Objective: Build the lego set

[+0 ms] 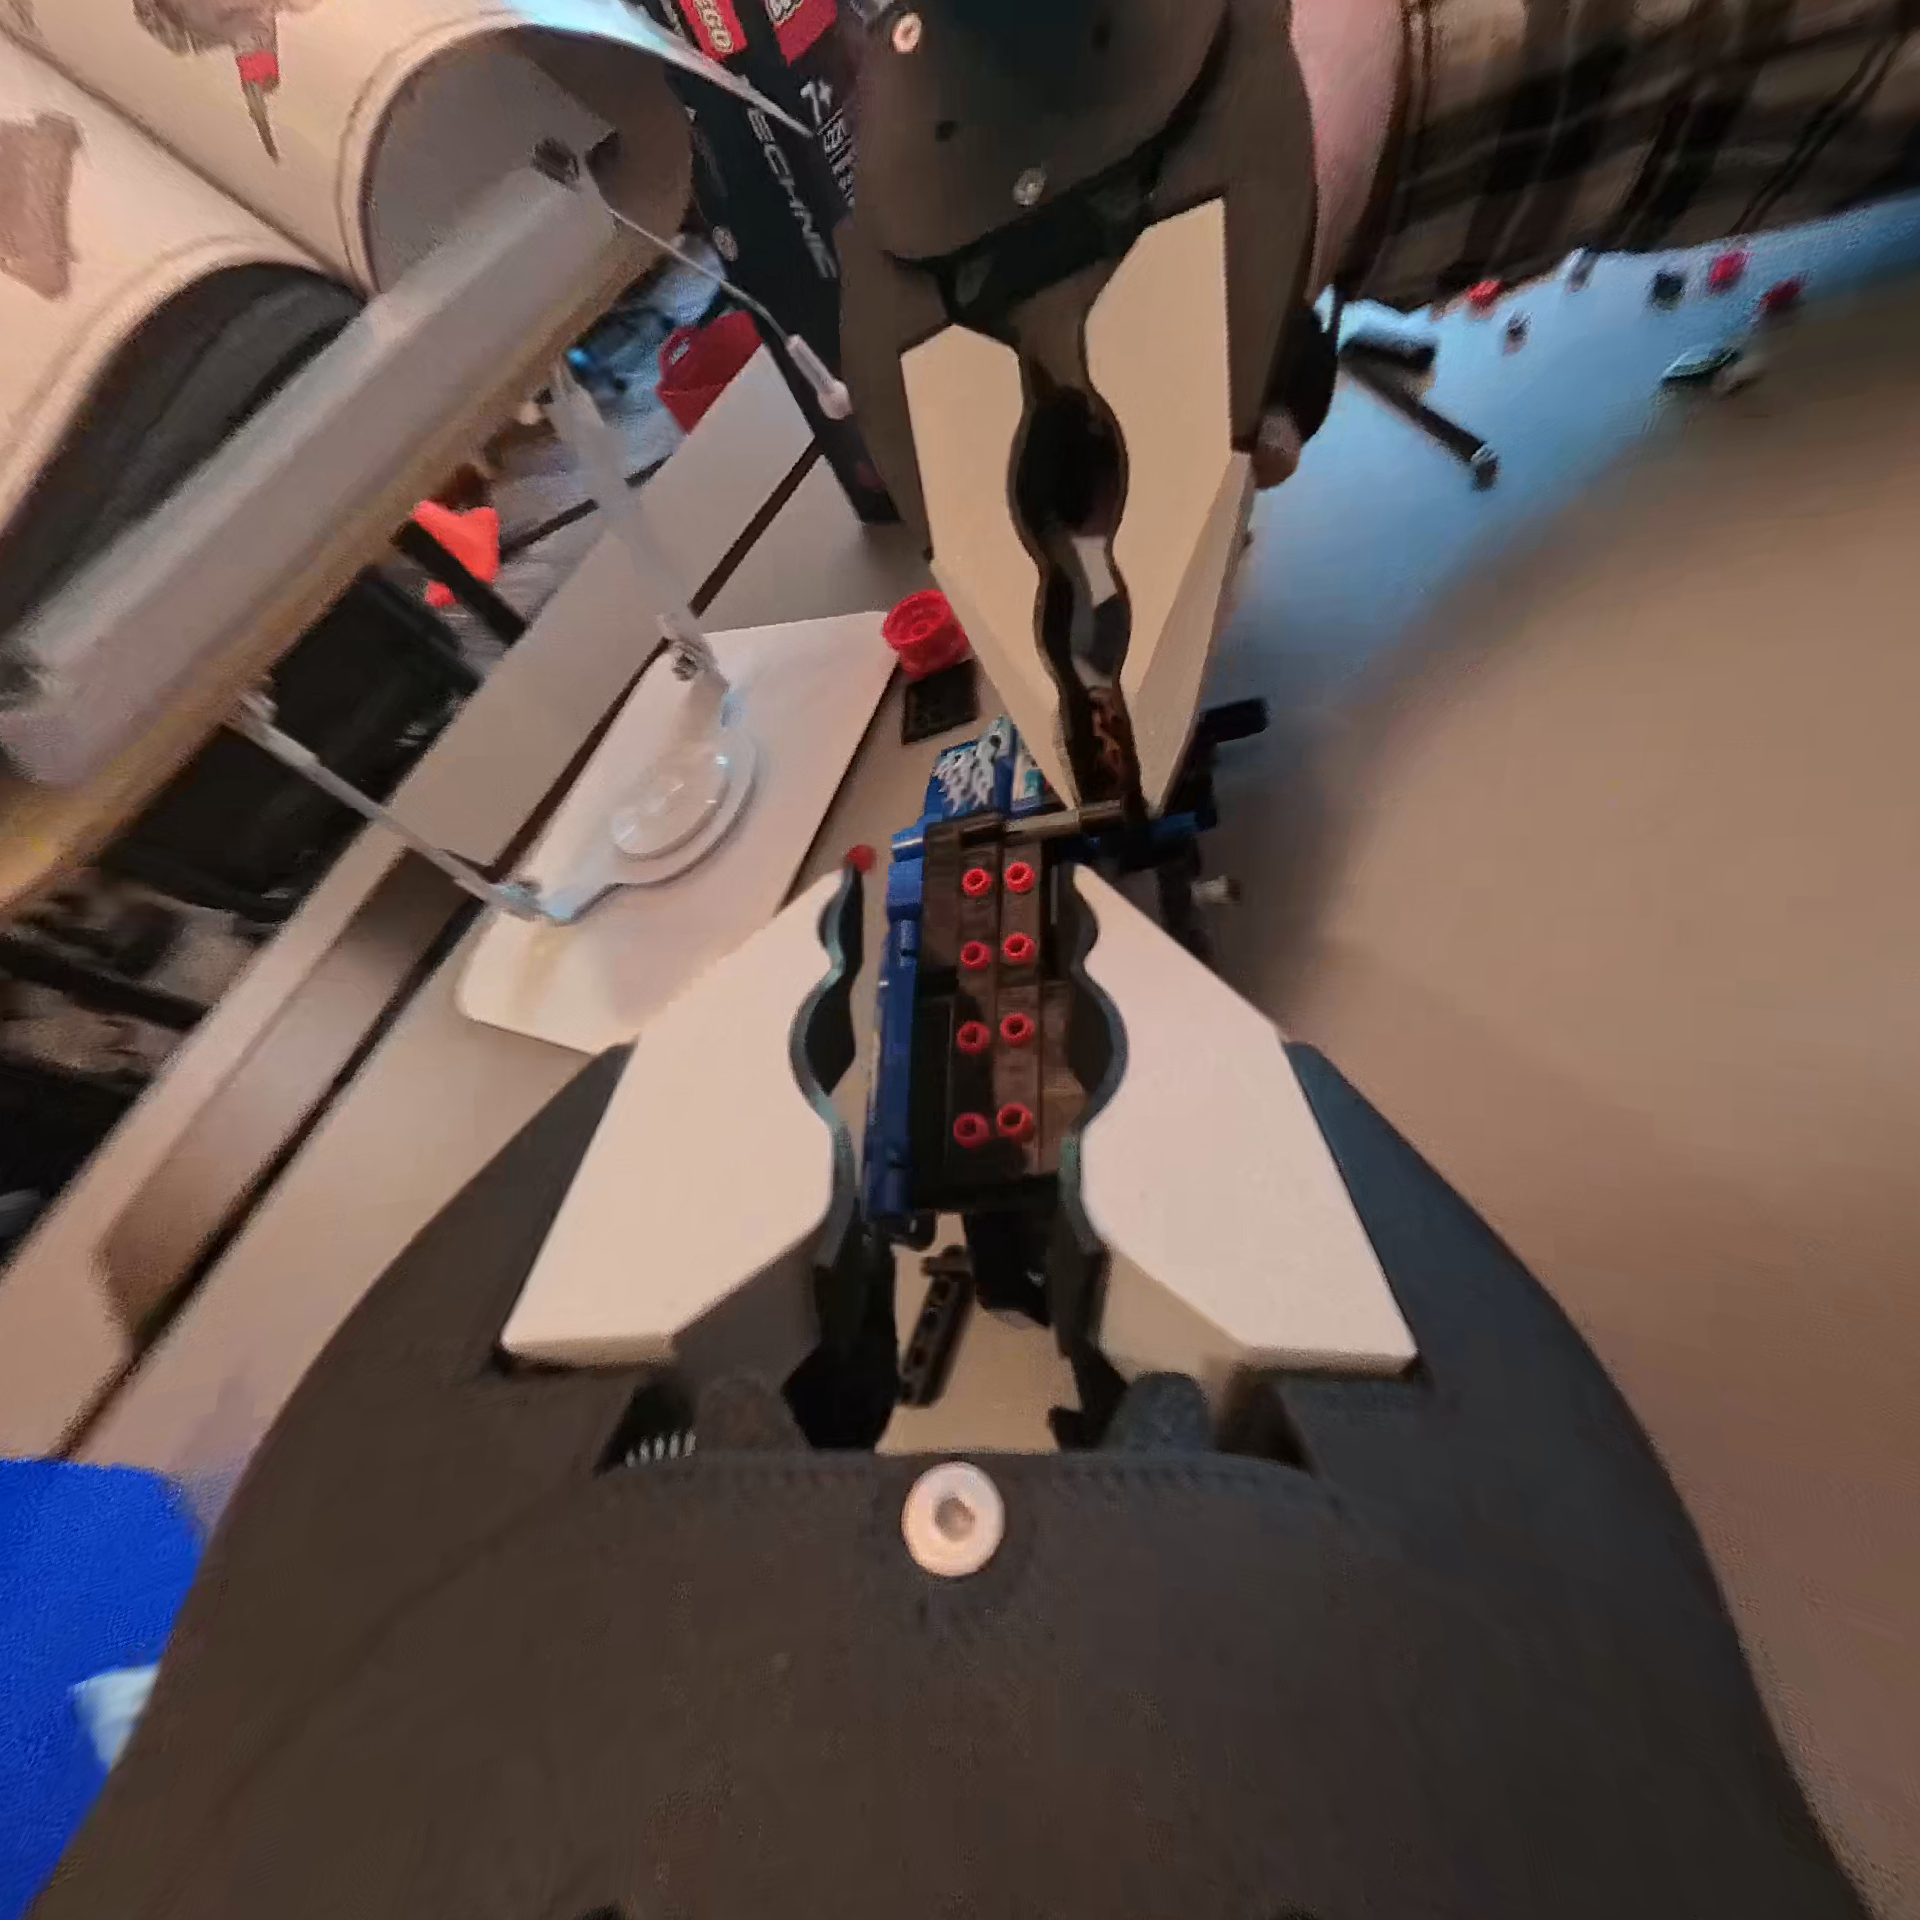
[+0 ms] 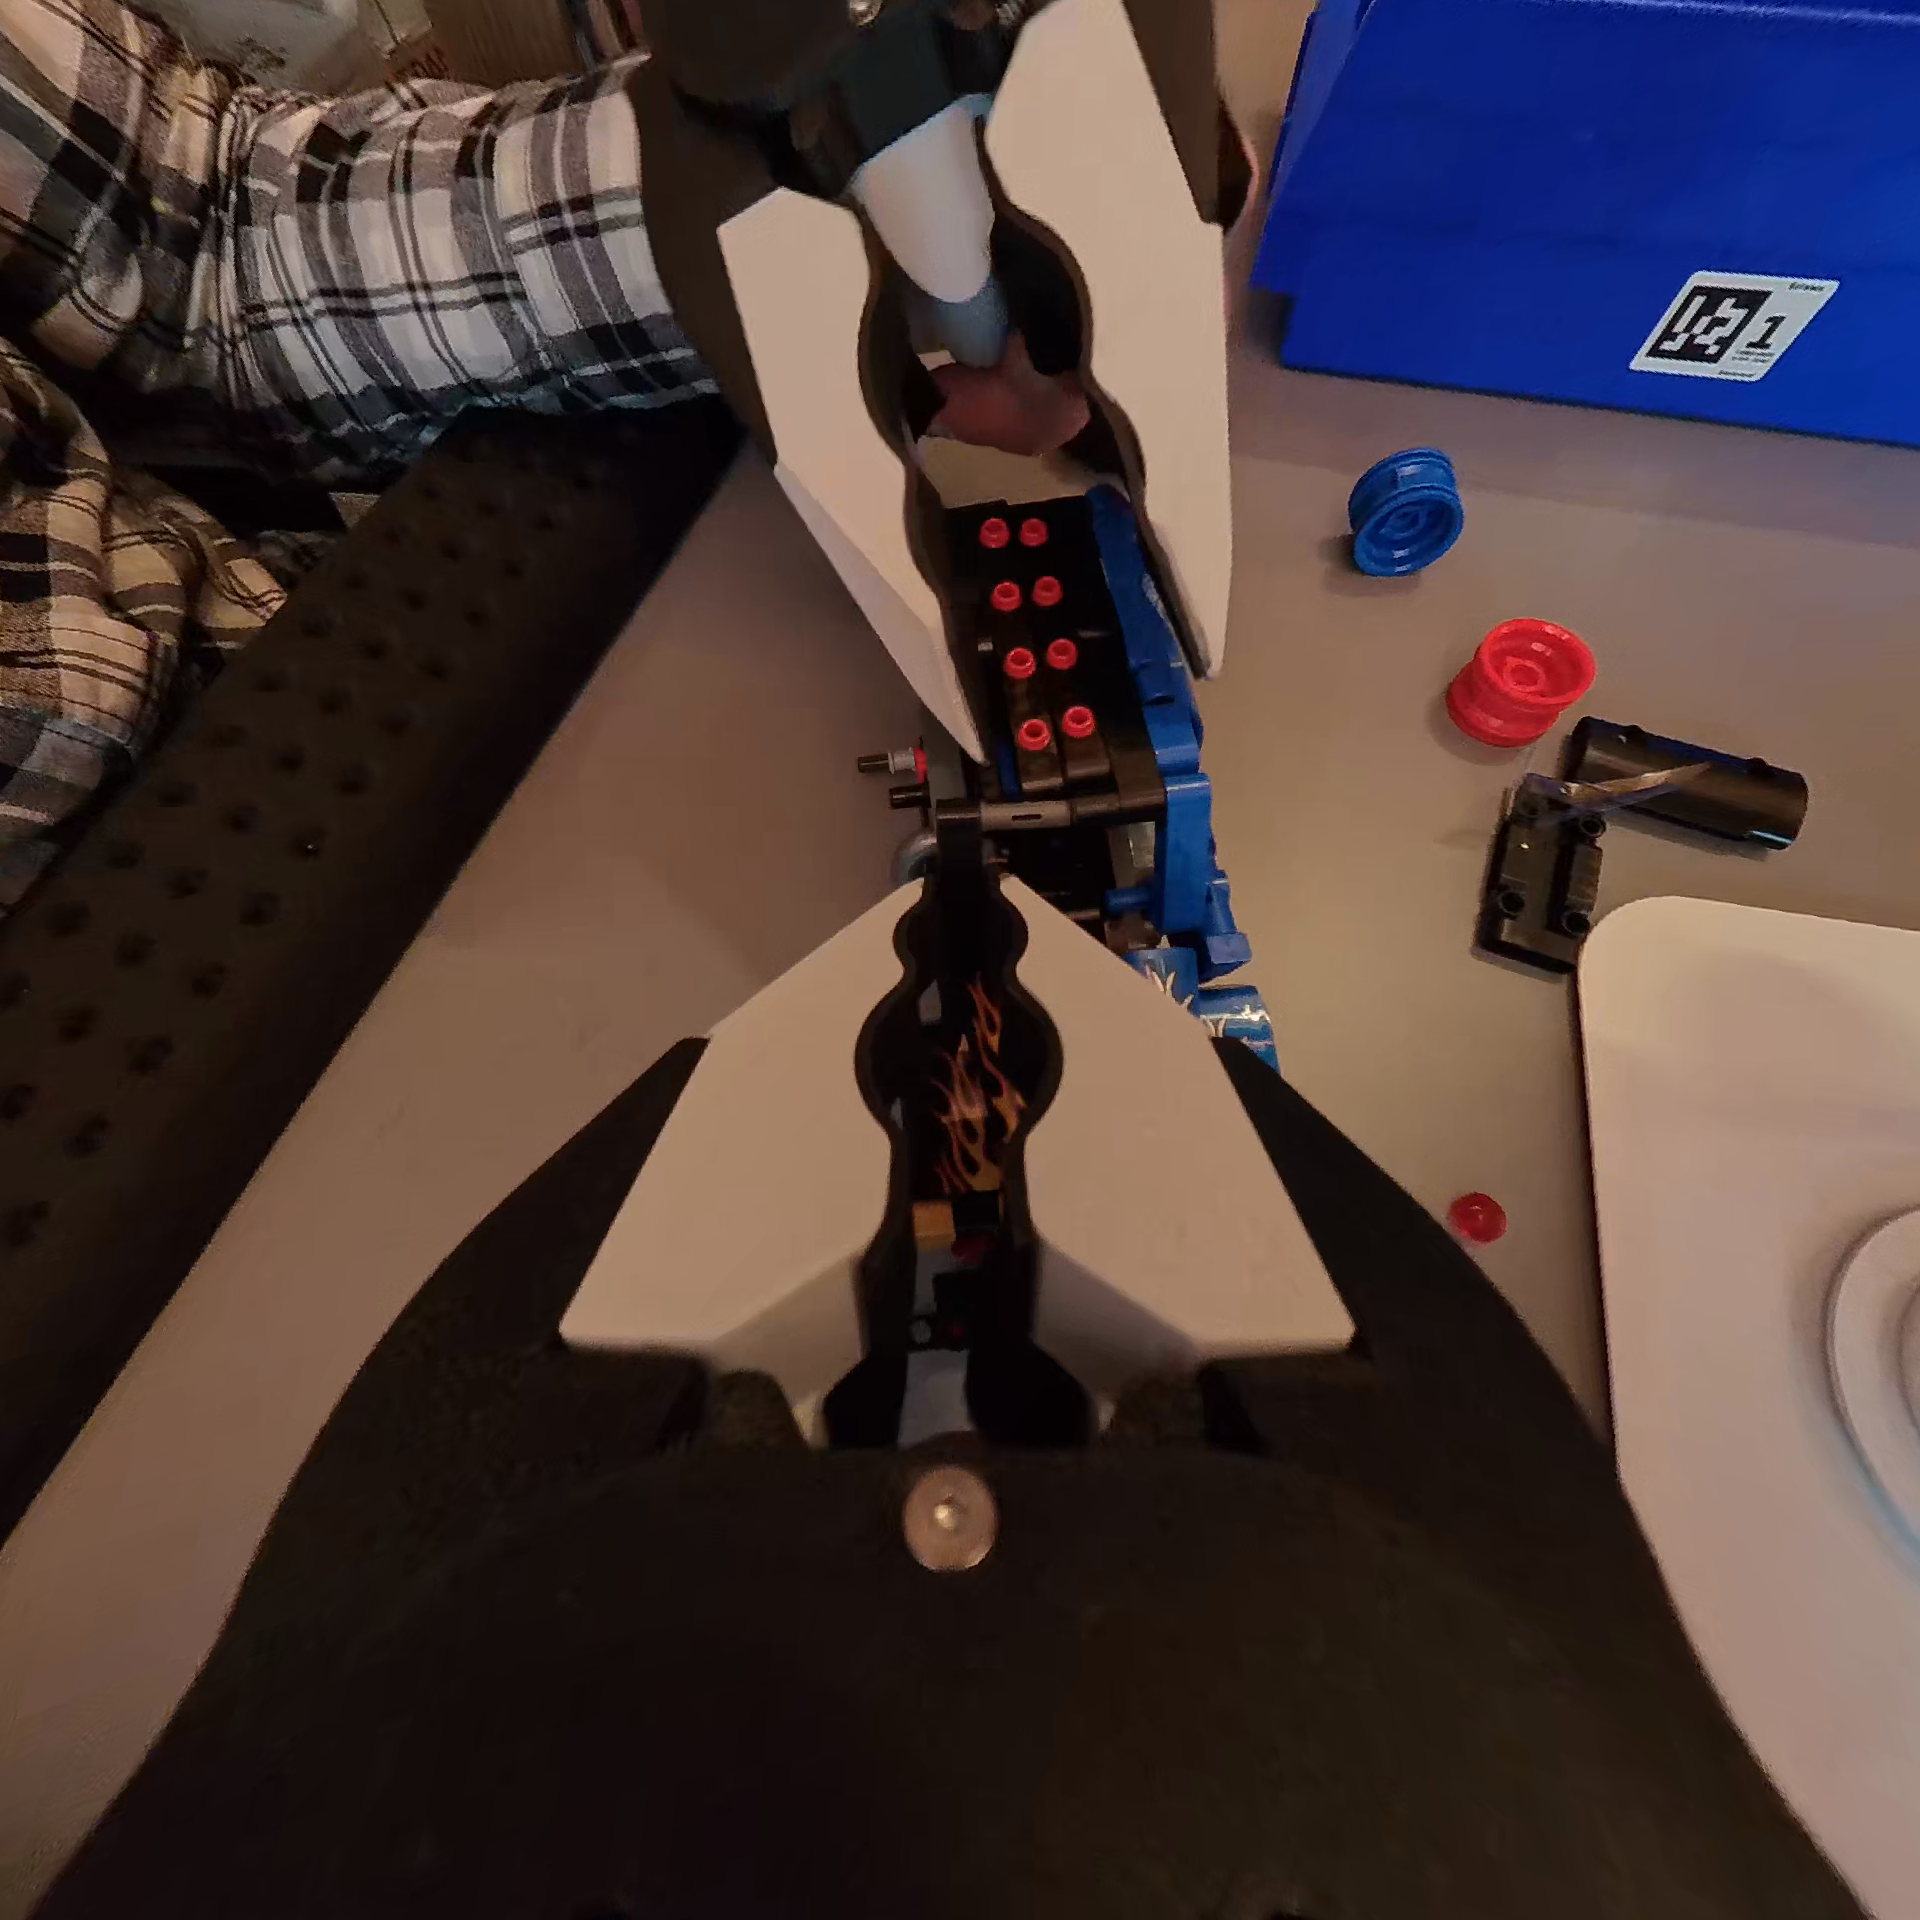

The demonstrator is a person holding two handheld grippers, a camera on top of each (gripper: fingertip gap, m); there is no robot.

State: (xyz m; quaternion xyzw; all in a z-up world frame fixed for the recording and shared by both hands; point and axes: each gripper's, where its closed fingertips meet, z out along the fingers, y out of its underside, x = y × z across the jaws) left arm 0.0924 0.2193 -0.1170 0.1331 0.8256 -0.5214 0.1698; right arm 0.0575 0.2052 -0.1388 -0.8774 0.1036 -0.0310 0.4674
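Observation:
The lego model (image 1: 992, 1018) is a black body with rows of red pins and a blue side. My left gripper (image 1: 961, 894) is shut on it and holds it by its sides; it also shows in the right wrist view (image 2: 1091, 707) with the model (image 2: 1039, 644). My right gripper (image 2: 961, 894) is shut on a black panel with a flame pattern (image 2: 971, 1101). The panel's tip meets a black cross pin at the model's near end. In the left wrist view the right gripper (image 1: 1107, 800) comes down from above onto the model's far end.
A red wheel hub (image 2: 1522, 681), a blue wheel hub (image 2: 1408, 511), two black parts (image 2: 1621, 831) and a small red piece (image 2: 1475, 1218) lie to the right. A blue bin (image 2: 1558, 208) stands behind. A white stand base (image 2: 1745, 1143) and a black perforated board (image 2: 260, 779) flank the table. The left gripper's tips are roughly 5 centimetres from the right gripper's. Left tips and right tips are each some 15 centimetres from the small red piece (image 2: 1475, 1218).

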